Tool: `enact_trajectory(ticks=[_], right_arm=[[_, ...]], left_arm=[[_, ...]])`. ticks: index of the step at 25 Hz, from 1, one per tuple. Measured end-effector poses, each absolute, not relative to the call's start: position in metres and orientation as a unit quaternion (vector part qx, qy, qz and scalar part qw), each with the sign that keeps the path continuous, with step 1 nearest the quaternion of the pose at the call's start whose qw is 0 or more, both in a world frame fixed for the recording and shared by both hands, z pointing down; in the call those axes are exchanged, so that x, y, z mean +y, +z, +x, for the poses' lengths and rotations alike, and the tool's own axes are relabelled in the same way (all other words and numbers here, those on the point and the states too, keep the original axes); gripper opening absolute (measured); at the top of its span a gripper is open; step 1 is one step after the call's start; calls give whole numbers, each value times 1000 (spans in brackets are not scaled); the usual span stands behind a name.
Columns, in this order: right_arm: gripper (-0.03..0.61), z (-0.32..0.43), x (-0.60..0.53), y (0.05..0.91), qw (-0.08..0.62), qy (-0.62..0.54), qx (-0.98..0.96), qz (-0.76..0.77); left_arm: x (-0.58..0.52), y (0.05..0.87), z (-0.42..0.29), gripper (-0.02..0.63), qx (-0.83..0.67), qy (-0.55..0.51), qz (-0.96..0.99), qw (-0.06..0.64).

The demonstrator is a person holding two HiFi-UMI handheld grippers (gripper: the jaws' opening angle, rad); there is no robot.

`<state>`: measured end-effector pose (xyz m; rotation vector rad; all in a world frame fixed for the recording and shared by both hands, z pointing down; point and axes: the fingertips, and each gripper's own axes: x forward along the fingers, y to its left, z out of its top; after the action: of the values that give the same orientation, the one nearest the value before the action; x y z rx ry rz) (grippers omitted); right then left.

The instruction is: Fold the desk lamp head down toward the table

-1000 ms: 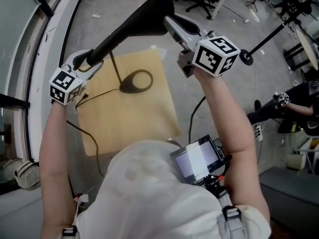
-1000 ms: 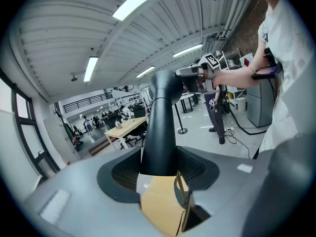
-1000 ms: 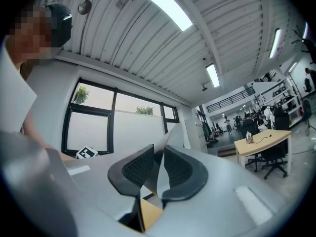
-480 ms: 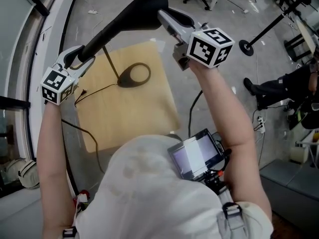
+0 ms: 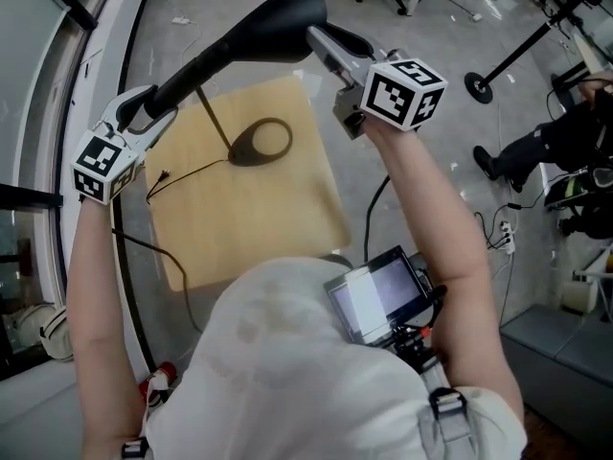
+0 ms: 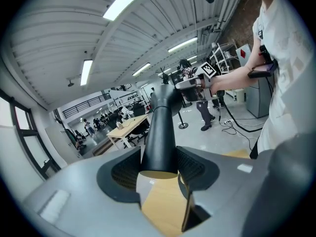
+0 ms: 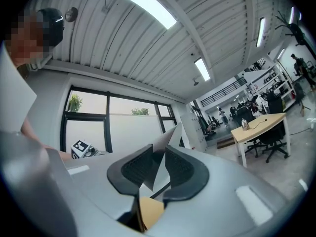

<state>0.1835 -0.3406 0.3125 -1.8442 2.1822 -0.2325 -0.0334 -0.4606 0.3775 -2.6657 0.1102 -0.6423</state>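
The wood table [image 5: 249, 228] sits low. The black lamp [image 5: 225, 60] stands on it, with the lamp head [image 5: 292, 12] up high. The left gripper [image 5: 151, 111] squeezes the lamp pole [image 6: 160, 137] tight. The right gripper [image 5: 324, 41] pinches the lamp head's thin edge, and its jaws have just been opening a little.

A light wooden desk [image 5: 259, 223] is standing on a grey floor [image 5: 407, 94]. A dark oval lamp base [image 5: 261, 143] is sitting directly on the desk, near its far edge and a little right of the middle. A thin black cable [image 5: 188, 172] is running from the lamp base across the top to the left edge.
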Motion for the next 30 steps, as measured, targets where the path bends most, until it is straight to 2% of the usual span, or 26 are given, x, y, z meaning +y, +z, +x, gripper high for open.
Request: enact_trajectory(ticks=[30], right_arm=[[98, 198, -348, 376, 215, -190, 742, -606]], left_arm=[[-462, 338, -28, 225, 22, -253, -934, 250]])
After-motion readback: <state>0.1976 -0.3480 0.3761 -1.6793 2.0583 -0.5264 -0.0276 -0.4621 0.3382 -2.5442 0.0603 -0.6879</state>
